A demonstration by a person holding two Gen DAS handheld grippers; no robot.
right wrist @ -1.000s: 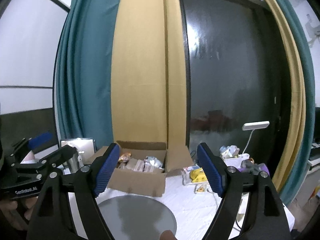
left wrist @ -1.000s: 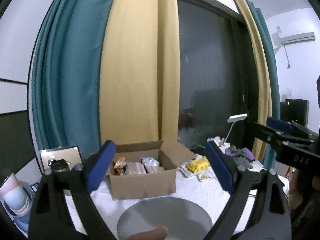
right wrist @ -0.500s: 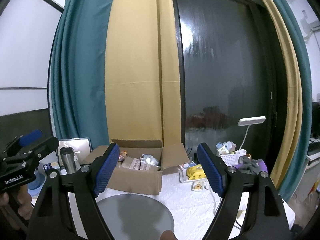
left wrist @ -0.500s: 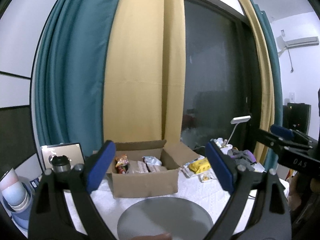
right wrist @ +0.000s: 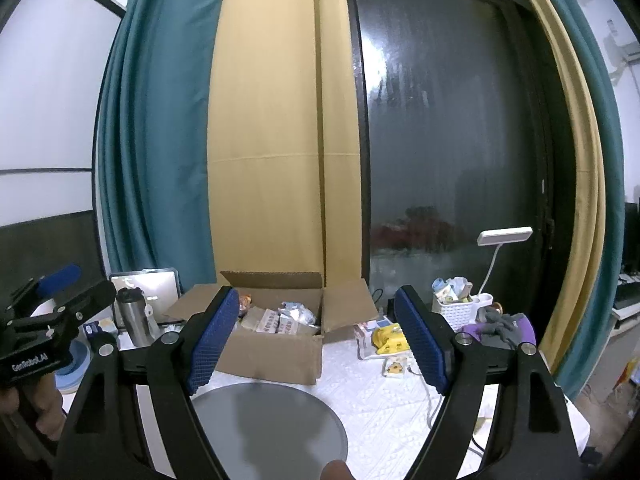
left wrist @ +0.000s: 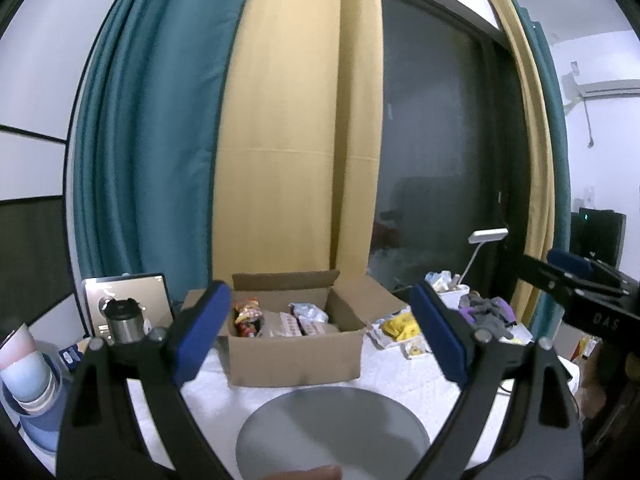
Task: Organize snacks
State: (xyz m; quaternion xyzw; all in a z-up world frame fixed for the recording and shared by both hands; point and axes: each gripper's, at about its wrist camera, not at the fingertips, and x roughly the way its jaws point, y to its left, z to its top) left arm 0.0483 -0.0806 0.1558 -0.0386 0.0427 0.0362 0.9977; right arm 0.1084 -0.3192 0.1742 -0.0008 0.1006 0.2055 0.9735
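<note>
An open cardboard box (left wrist: 294, 354) stands on the white table and holds several snack packets (left wrist: 248, 316); it also shows in the right wrist view (right wrist: 276, 350), with its snack packets (right wrist: 280, 320). A grey round plate (left wrist: 332, 428) lies empty in front of the box, also in the right wrist view (right wrist: 268, 424). My left gripper (left wrist: 320, 336) is open and empty, held above the plate, short of the box. My right gripper (right wrist: 318, 338) is open and empty, likewise short of the box.
A yellow packet (right wrist: 386, 340) and small items lie right of the box, with a white basket (right wrist: 456, 312), a desk lamp (right wrist: 504, 236) and a purple and grey cloth (right wrist: 500, 326). A steel flask (right wrist: 134, 316) and stacked bowls (left wrist: 28, 376) stand left. Curtains and a dark window are behind.
Both views have tilted up slightly and drifted; the box and plate sit a little lower in frame. Both grippers stay open and empty.
</note>
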